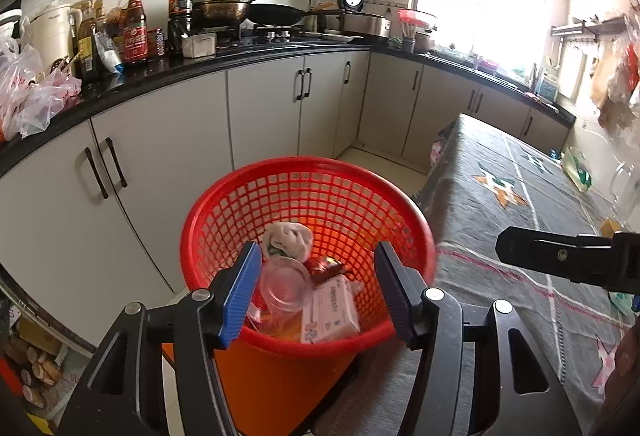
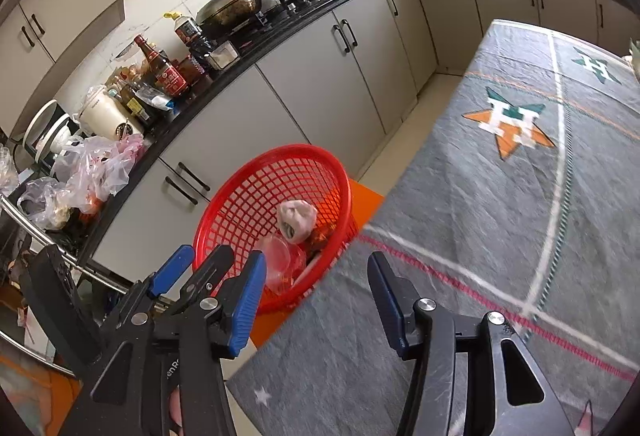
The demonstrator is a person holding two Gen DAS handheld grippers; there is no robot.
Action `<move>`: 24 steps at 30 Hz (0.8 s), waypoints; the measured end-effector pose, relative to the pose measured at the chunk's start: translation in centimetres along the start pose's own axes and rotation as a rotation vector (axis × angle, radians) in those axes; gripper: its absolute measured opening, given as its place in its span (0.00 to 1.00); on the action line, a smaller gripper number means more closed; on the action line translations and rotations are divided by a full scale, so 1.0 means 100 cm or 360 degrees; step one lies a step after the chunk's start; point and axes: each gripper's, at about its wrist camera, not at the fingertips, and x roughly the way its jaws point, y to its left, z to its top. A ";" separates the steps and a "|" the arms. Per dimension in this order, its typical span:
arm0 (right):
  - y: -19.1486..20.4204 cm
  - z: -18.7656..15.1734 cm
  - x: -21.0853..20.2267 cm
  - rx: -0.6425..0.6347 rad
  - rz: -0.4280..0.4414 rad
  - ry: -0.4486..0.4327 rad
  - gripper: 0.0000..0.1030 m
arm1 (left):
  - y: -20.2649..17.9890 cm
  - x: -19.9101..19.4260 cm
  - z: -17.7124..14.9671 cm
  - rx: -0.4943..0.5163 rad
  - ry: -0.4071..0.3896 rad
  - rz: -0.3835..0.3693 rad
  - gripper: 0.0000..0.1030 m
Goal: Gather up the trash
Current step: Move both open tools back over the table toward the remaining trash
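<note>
Trash: a crumpled pale wad (image 1: 289, 238), a clear plastic cup (image 1: 286, 286), a red wrapper (image 1: 326, 268) and a white printed carton (image 1: 332, 312) lie together inside the red basket (image 1: 224, 220), directly ahead of and between the left gripper's fingers.
Red basket: a mesh-walled bin standing just beside the edge of the cloth-covered table (image 1: 520, 228); in the right wrist view it (image 2: 236, 204) sits ahead and to the left of the right jaws.
Left gripper (image 1: 316, 294): jaws spread wide with nothing between the blue pads; it hangs over the basket's near rim.
Right gripper (image 2: 316, 302): jaws spread wide and empty, hanging over the table's near corner.
Left wrist view only: the carton and the red wrapper show clearly; a black part of the right gripper reaches in from the right edge, over the table.
Right wrist view only: the wad (image 2: 296, 218) and cup (image 2: 276, 256) show, the carton hidden behind the rim; the left gripper (image 2: 200, 268) appears just left of the right jaws, at the basket's rim.
Table cloth: grey, with an orange and green star emblem (image 2: 510, 122) ahead of the right jaws.
Counter (image 1: 168, 70): black, beyond the basket, carrying bottles, pans and plastic bags.
</note>
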 end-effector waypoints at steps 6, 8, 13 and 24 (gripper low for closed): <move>-0.015 -0.014 -0.018 0.0046 -0.0010 -0.0015 0.56 | -0.027 -0.008 -0.009 0.0090 0.0009 -0.0043 0.56; -0.021 -0.018 -0.024 0.0062 -0.0016 -0.0024 0.57 | -0.038 -0.011 -0.012 0.0124 0.0013 -0.0063 0.57; -0.039 -0.026 -0.040 0.0118 -0.0025 -0.0052 0.57 | -0.062 -0.016 -0.017 0.0200 0.0016 -0.0101 0.57; -0.091 -0.051 -0.090 0.0254 -0.0089 -0.0160 0.57 | -0.121 -0.029 -0.031 0.0379 0.0038 -0.0194 0.57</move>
